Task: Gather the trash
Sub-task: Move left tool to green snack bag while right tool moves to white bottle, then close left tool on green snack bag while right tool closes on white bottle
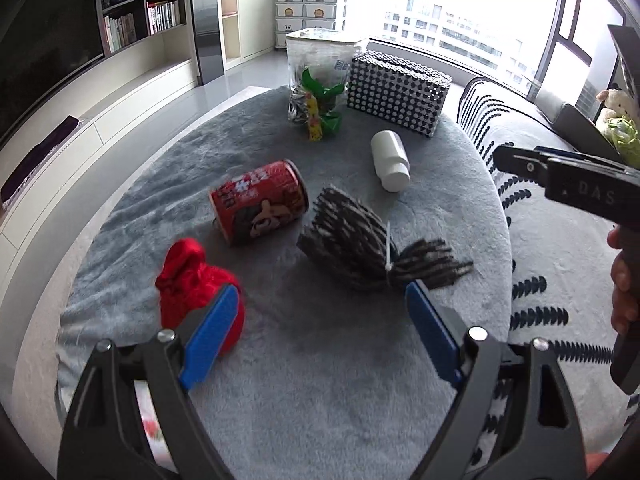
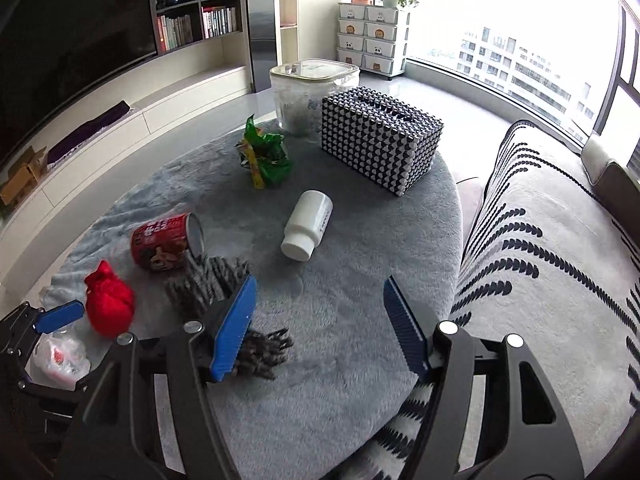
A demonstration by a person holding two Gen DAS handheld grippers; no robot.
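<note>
Grey plush cloth covers the round worktop (image 1: 328,360), with a bookshelf wall in the upper left of the frame and a bright window in the upper right. In the left wrist view the left gripper (image 1: 320,320) hovers low over the cloth, its blue fingers (image 1: 210,336) spread wide apart and holding nothing. A red cloth pouch (image 1: 188,280) sits just behind the left-hand finger, partly hidden by it. Centre frame, a red can (image 1: 260,202) lies on its side, and just to its right lies a black-and-grey striped tassel bundle (image 1: 360,248) cinched with a white tie. A white bottle (image 1: 390,160) lies on its side further up, to the right of centre. Crumpled green wrappers (image 1: 324,108) sit near the far edge, in front of a clear lidded bin (image 1: 320,52) and beside a black-and-white studded box (image 1: 398,92).

In the right wrist view the right gripper (image 2: 320,320) also has its fingers (image 2: 234,328) well apart and empty; the left-hand one overlaps the tassel bundle (image 2: 208,284), though contact cannot be judged. A white plastic bag (image 2: 60,354) lies in the lower left of that frame beside the other gripper. A striped sofa throw (image 2: 540,260) fills the right side.
</note>
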